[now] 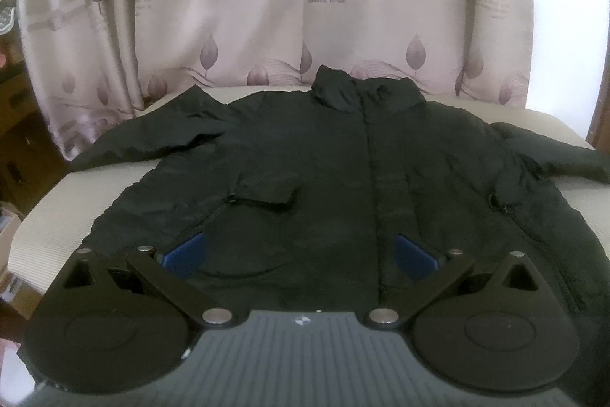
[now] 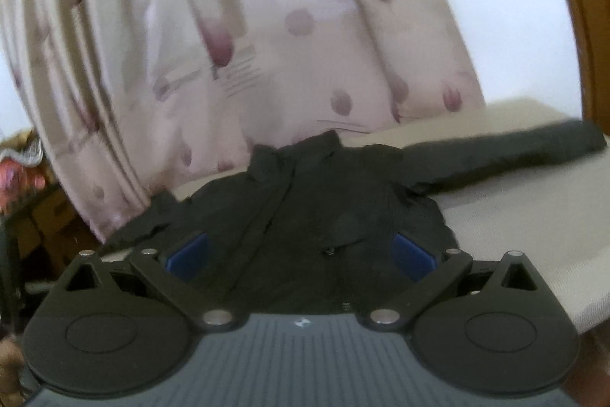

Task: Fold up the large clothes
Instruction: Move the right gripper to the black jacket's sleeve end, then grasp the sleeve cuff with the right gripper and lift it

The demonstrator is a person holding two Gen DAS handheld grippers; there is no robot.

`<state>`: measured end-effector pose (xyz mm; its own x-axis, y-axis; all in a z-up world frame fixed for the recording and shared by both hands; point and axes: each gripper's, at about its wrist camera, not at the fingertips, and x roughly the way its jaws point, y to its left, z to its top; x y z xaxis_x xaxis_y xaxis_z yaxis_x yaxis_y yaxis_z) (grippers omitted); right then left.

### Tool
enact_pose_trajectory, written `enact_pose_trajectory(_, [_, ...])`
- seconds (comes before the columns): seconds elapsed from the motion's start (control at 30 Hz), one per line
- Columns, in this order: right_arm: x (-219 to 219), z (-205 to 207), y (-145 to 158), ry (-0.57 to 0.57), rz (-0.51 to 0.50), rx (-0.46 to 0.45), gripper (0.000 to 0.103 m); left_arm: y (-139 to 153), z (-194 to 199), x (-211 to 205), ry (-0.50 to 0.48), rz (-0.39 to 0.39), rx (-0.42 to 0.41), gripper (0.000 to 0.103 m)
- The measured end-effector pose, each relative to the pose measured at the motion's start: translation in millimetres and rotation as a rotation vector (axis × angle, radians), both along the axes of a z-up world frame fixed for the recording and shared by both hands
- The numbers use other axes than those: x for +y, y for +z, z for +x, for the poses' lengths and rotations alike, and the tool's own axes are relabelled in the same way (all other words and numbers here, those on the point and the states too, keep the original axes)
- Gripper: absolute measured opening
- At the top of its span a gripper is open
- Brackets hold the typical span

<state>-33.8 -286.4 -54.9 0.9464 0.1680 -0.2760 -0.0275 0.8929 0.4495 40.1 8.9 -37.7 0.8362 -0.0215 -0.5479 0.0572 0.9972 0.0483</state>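
Note:
A black zip-up jacket (image 1: 343,170) lies spread face up on a beige padded surface (image 1: 45,216), collar at the far end, both sleeves stretched out to the sides. My left gripper (image 1: 301,254) hovers open over the jacket's near hem, blue pads wide apart with nothing between them. In the right wrist view the same jacket (image 2: 316,212) shows at an angle, one sleeve (image 2: 514,147) reaching far right. My right gripper (image 2: 301,254) is also open, above the jacket's lower part, holding nothing.
A pale curtain (image 1: 267,6) with purple leaf prints hangs right behind the surface. Cardboard boxes and clutter (image 1: 15,147) sit on the left. A brown wooden frame (image 2: 575,6) rises at the right, with bare beige surface (image 2: 533,216) to the jacket's right.

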Motion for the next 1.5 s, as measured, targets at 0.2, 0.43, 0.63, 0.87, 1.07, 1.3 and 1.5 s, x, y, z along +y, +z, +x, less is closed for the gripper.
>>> enact_pose_trajectory(0.2, [-67.4, 11.7, -16.0, -0.116, 0.089, 0.000, 0.103, -4.7, 4.7, 1.1, 0.001, -0.020, 0.021, 0.103])
enact_pose_trajectory(0.43, [-189.0, 64.4, -60.0, -0.235, 0.333, 0.104, 0.091, -3.0, 2.8, 0.0, 0.011, 0.003, -0.003, 0.103])
enact_pose_trajectory(0.63, [-288.3, 115.8, -101.1, -0.355, 0.546, 0.210, 0.070, 3.9, 5.5, -4.7, 0.020, 0.021, -0.020, 0.103])
enact_pose_trajectory(0.87, [-346.1, 158.9, -126.6, -0.476, 0.647, 0.260, 0.071, 2.8, 24.7, -14.1, 0.028, 0.036, 0.008, 0.103])
enact_pose_trajectory(1.07, [-355.3, 181.3, -136.0, -0.534, 0.653, 0.274, 0.071, 2.1, 48.0, -19.3, 0.047, 0.047, 0.039, 0.103])
enact_pose_trajectory(1.3, [-367.5, 202.3, -144.6, -0.579, 0.654, 0.262, 0.071, -6.3, 67.8, -22.5, 0.075, 0.070, 0.088, 0.103])
enact_pose_trajectory(1.5, [-382.0, 218.1, -147.9, -0.594, 0.689, 0.255, 0.068, -13.7, 75.2, -26.1, 0.080, 0.107, 0.115, 0.103])
